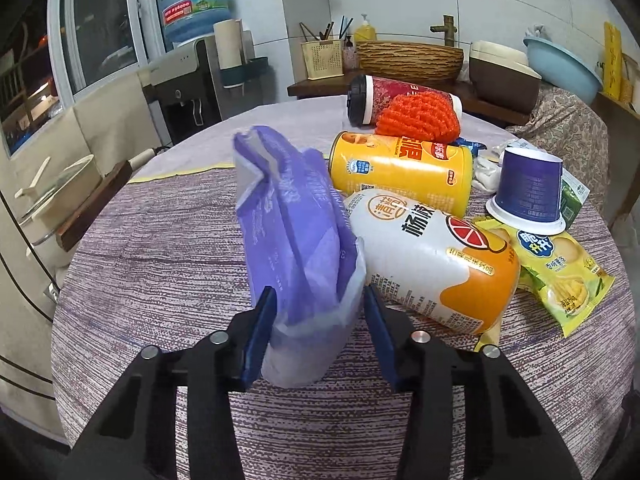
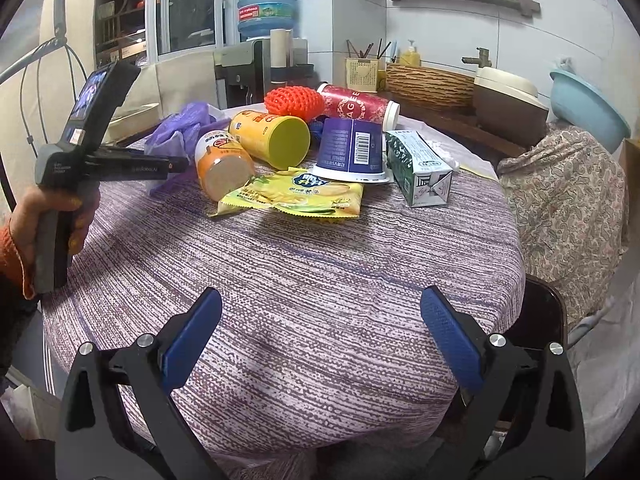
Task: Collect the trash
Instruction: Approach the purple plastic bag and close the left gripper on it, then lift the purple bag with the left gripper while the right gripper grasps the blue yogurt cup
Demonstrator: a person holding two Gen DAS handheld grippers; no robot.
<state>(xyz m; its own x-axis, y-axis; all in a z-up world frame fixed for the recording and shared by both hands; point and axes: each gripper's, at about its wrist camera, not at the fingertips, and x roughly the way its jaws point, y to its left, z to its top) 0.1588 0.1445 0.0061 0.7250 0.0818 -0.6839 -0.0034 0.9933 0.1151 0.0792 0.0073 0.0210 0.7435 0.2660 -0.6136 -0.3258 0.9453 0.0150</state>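
The left gripper point(image 1: 318, 334) pinches the purple bag point(image 1: 288, 232); the right gripper point(image 2: 320, 336) has its fingers wide open, holding nothing; all trash is still on the counter point(image 2: 320, 264).

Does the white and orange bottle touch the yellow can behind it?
Touching. In the left wrist view the white and orange bottle lies against the yellow can, with no tablecloth visible between them.

On the surface point(image 2: 320, 264), the bag point(image 1: 296, 240) stands left of the bottle point(image 1: 432, 264); the can point(image 1: 400, 172) lies behind the bottle, the wrapper point(image 1: 560, 264) to its right.
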